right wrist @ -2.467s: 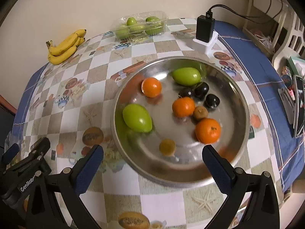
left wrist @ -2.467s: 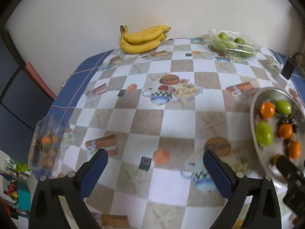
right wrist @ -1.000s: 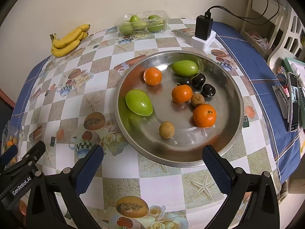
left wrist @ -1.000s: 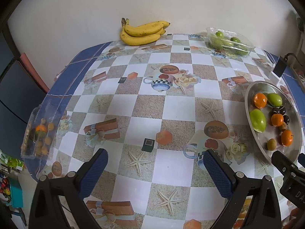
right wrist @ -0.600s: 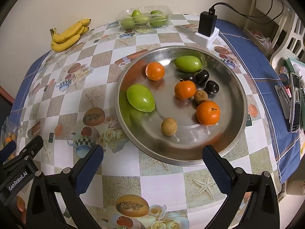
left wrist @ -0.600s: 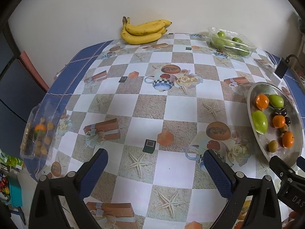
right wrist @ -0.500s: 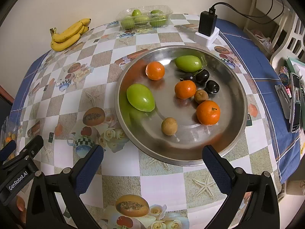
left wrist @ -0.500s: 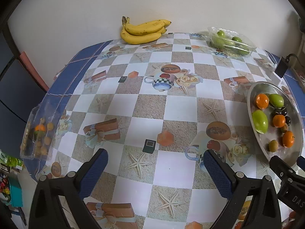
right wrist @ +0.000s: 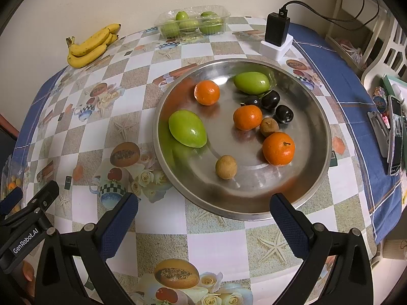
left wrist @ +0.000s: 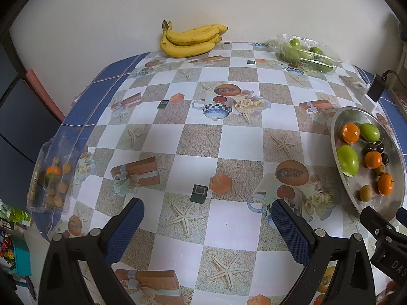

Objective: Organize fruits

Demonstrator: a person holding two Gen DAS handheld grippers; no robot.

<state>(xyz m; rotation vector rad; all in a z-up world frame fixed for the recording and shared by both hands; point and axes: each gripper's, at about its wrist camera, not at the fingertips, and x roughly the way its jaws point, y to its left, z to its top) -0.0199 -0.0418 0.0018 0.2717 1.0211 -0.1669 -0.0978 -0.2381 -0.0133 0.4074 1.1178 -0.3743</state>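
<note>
A steel tray (right wrist: 315, 167) holds two green mangoes (right wrist: 187, 128), three oranges (right wrist: 278, 148), dark plums (right wrist: 284, 114) and two small brown fruits (right wrist: 226, 167). My right gripper (right wrist: 203, 218) is open and empty, above the tablecloth just in front of the tray. My left gripper (left wrist: 207, 223) is open and empty over the table's near middle; the tray (left wrist: 338, 117) lies to its right. A banana bunch (left wrist: 189, 41) lies at the far edge. A clear box of green fruits (left wrist: 306, 53) sits at the far right. A clear box of small fruits (left wrist: 51, 175) sits at the left edge.
A black charger on a white block (right wrist: 276, 35) with a cable stands behind the tray. A phone (right wrist: 395, 137) lies on the blue cloth at the right edge. A white chair (right wrist: 389, 50) stands beyond the table on the right. A wall (left wrist: 127, 12) backs the table.
Both grippers have drawn back and up from the table, so tray and fruits look farther away. The small brown fruit lies still in the tray. Both stay open.
</note>
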